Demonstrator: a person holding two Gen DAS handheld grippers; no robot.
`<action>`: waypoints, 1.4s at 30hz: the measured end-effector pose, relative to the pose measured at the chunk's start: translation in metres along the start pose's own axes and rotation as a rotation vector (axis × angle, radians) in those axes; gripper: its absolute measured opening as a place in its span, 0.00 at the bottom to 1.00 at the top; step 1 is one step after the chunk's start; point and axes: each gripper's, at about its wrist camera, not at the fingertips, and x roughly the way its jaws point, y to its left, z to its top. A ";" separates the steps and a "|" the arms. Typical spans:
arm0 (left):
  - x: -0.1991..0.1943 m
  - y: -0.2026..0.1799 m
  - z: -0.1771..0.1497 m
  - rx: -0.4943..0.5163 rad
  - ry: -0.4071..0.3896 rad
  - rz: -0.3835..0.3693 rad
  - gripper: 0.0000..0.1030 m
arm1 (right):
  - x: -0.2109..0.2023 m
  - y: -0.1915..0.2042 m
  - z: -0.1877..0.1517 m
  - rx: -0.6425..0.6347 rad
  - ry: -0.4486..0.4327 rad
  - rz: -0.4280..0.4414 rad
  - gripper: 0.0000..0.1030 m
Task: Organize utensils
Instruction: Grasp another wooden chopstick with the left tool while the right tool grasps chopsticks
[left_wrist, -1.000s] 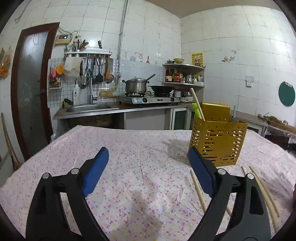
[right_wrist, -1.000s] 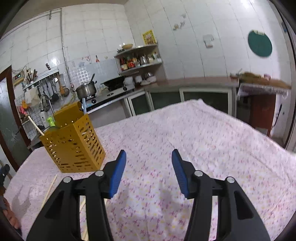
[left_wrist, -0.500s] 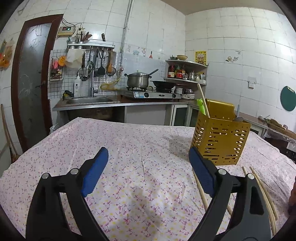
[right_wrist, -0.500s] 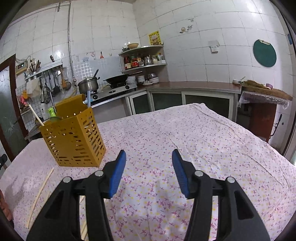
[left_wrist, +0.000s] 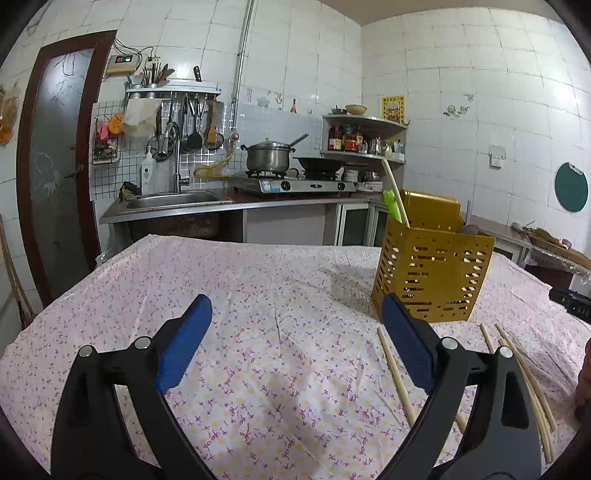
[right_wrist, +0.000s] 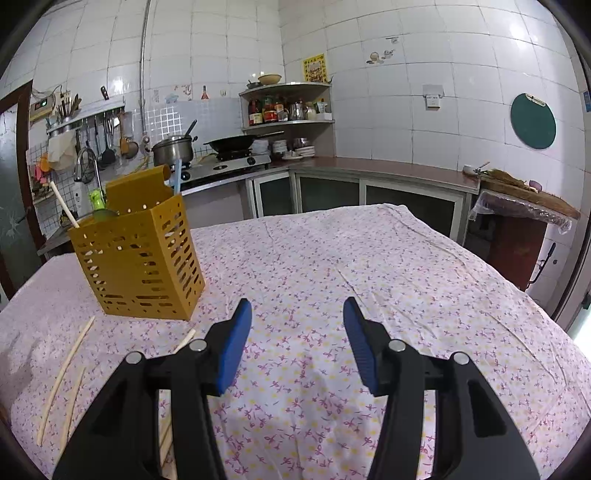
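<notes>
A yellow perforated utensil holder (left_wrist: 432, 273) (right_wrist: 140, 262) stands upright on the flowered tablecloth, holding a wooden chopstick (left_wrist: 395, 194) and a green utensil (right_wrist: 96, 201). Several wooden chopsticks lie loose on the cloth in front of it (left_wrist: 397, 374) (right_wrist: 64, 373). My left gripper (left_wrist: 295, 332) is open and empty above the cloth, with the holder ahead to its right. Open as well, my right gripper (right_wrist: 297, 338) has nothing between its blue pads; the holder is ahead to its left and the chopsticks lie at its lower left.
The table (right_wrist: 406, 280) is covered by a pink flowered cloth. Behind it run a kitchen counter with a sink (left_wrist: 173, 201), a gas stove with a pot (left_wrist: 267, 158) and a wok, and a corner shelf (right_wrist: 288, 107). A dark door (left_wrist: 55, 177) is at the left.
Both wrist views have levelled out as the grippers rolled slightly. The jaws keep the same opening and nothing on the table has moved.
</notes>
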 end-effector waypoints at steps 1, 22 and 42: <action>0.003 -0.002 0.000 0.006 0.012 -0.001 0.88 | -0.001 -0.002 0.000 0.008 -0.004 0.006 0.50; 0.000 0.013 -0.001 -0.082 0.001 -0.095 0.89 | 0.003 -0.008 -0.001 0.034 0.026 -0.059 0.54; 0.090 -0.045 0.023 0.012 0.372 -0.022 0.87 | 0.084 0.050 0.013 -0.080 0.414 0.083 0.53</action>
